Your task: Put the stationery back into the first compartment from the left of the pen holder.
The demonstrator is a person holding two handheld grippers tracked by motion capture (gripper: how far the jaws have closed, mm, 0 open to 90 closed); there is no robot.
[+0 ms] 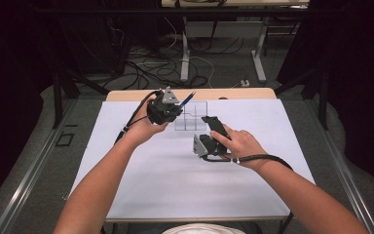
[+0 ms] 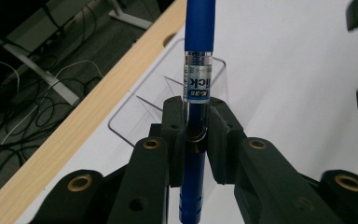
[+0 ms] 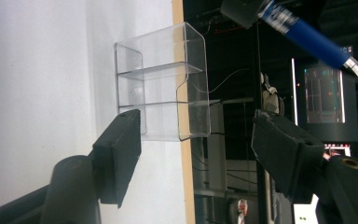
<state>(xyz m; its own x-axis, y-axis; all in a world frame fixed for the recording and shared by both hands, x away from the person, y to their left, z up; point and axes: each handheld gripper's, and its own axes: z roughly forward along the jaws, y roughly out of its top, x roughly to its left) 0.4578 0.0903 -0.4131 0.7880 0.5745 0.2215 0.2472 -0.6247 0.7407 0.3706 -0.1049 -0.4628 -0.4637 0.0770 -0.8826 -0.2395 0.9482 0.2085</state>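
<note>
Clamped between the jaws of the left gripper (image 2: 196,135), a blue plastic pen with a clear labelled band (image 2: 198,56) is held upright at the centre of the left gripper view. In the high view the pen (image 1: 188,98) is seen just above the middle, over a clear plastic organizer with compartments (image 1: 193,117) (standing on the white table sheet (image 1: 175,180)). The right gripper (image 3: 196,140) is seen with jaws apart, nothing pressed between them, the organizer (image 3: 163,84) just beyond.

Left gripper (image 1: 173,108) clamped on the pen (image 2: 196,70), raised just left of the clear organizer (image 1: 193,116). Right gripper (image 1: 213,127) jaws apart, nothing between, just beside its near-right corner.
</note>
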